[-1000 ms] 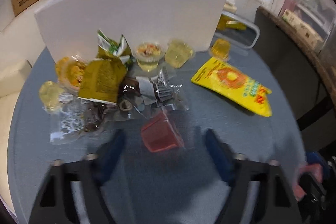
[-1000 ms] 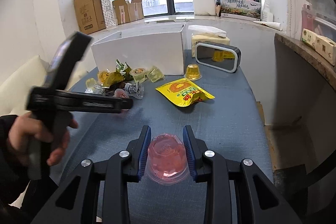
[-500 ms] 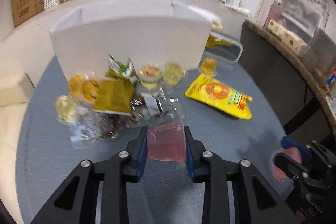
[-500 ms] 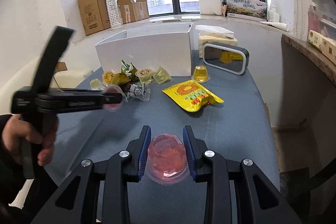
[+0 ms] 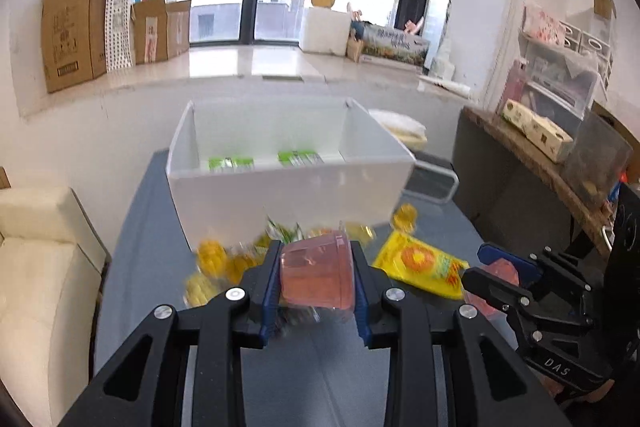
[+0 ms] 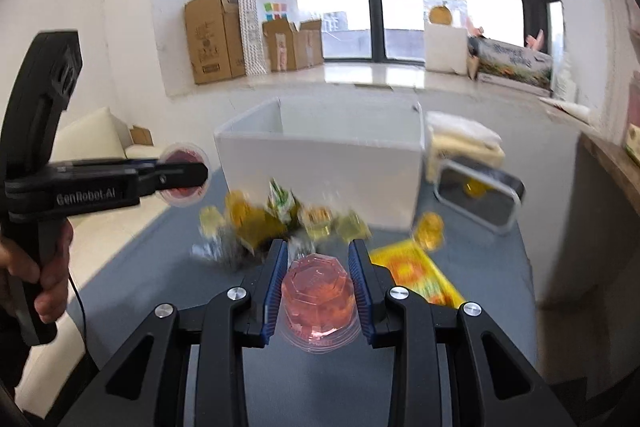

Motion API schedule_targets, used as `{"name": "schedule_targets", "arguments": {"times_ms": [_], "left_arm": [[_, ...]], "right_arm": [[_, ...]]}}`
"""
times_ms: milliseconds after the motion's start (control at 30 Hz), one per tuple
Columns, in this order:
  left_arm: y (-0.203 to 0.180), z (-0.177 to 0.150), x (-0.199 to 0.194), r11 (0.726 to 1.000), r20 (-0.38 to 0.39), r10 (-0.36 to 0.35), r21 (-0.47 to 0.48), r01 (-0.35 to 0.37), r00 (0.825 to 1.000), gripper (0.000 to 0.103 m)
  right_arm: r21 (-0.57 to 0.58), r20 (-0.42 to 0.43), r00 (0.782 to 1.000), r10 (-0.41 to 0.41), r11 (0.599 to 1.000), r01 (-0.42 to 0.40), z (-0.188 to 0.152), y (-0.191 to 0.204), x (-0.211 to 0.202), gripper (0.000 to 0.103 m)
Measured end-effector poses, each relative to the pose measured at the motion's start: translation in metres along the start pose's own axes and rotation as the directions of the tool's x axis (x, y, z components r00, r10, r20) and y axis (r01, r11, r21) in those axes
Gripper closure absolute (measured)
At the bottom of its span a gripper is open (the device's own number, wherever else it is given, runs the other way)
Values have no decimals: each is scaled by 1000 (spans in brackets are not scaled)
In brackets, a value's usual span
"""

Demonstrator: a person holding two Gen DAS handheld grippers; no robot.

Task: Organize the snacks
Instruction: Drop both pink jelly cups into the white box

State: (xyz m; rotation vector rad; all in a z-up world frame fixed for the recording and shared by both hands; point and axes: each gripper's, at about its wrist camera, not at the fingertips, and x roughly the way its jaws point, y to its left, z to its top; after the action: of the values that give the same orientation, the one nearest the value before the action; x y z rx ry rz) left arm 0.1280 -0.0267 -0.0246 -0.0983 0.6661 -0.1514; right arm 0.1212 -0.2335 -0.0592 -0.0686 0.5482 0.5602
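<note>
**Ann:** Right, both tools loaded. Nearest the lens, the left gripper [image 5: 316,277] is clamped on a pink jelly cup [image 5: 318,277], pads pressing its sides, cup clear of the table.

**Ben:** And the right gripper [image 6: 318,285] pinches a second pink cup [image 6: 318,297], rim flared toward the camera. Side grips make sense: the tapered walls give the pads something to bite.

**Ann:** Translucent pink, faceted base on the right one, sealed by the look of it.

**Ben:** Just beyond the fingers, the loose pile: yellow jelly cups [image 6: 236,207], a green packet [image 6: 282,201], all blurred. A yellow pouch [image 5: 420,263] lies flat to the right.

**Ann:** Behind that, the white box [image 5: 288,193], open-topped, green-labelled items [image 5: 231,163] inside against the far wall.

**Ben:** Both cups look aimed at that box; I'd judge they're bound for it.

**Ann:** Furthest back, cardboard boxes [image 5: 72,35] on the window ledge.
</note>
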Motion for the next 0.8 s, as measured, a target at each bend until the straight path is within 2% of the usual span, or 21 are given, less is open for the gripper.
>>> {"name": "schedule_targets", "arguments": {"times_ms": [133, 367, 500, 600, 633, 667, 700, 733, 767, 800], "left_arm": [[17, 32, 13, 1000, 28, 12, -2, -12, 1000, 68], [51, 96, 57, 998, 54, 54, -37, -52, 997, 68], [66, 122, 92, 997, 24, 65, -42, -64, 998, 68], [77, 125, 116, 995, -20, 85, -45, -86, 996, 67], [79, 124, 123, 994, -36, 102, -40, -103, 994, 57], [84, 124, 130, 991, -63, 121, -46, -124, 991, 46], [87, 123, 133, 990, -80, 124, -52, -128, 989, 16], [89, 120, 133, 990, -66, 127, -52, -130, 990, 2], [90, 117, 128, 990, -22, 130, -43, -131, 991, 1], [89, 114, 125, 991, -8, 128, -32, -128, 992, 1]], "right_arm": [[-46, 32, 999, -3, 999, 4, 33, 0, 18, 69], [-9, 82, 997, -8, 1000, 9, 98, -14, 64, 69], [-20, 65, 998, -6, 1000, 8, 130, -21, 104, 68], [-16, 21, 1000, -1, 1000, 1, 144, -25, 134, 68], [-18, 13, 1000, -12, 1000, 13, 147, -26, 140, 67], [-19, 3, 1000, -28, 999, 28, 149, -27, 147, 50], [-21, -9, 999, -48, 999, 48, 150, -28, 152, 34], [-16, -5, 998, -65, 998, 65, 150, -30, 153, 5], [-9, 17, 998, -68, 998, 68, 149, -32, 150, 0], [-3, 52, 997, -59, 998, 59, 148, -34, 145, 0]]}}
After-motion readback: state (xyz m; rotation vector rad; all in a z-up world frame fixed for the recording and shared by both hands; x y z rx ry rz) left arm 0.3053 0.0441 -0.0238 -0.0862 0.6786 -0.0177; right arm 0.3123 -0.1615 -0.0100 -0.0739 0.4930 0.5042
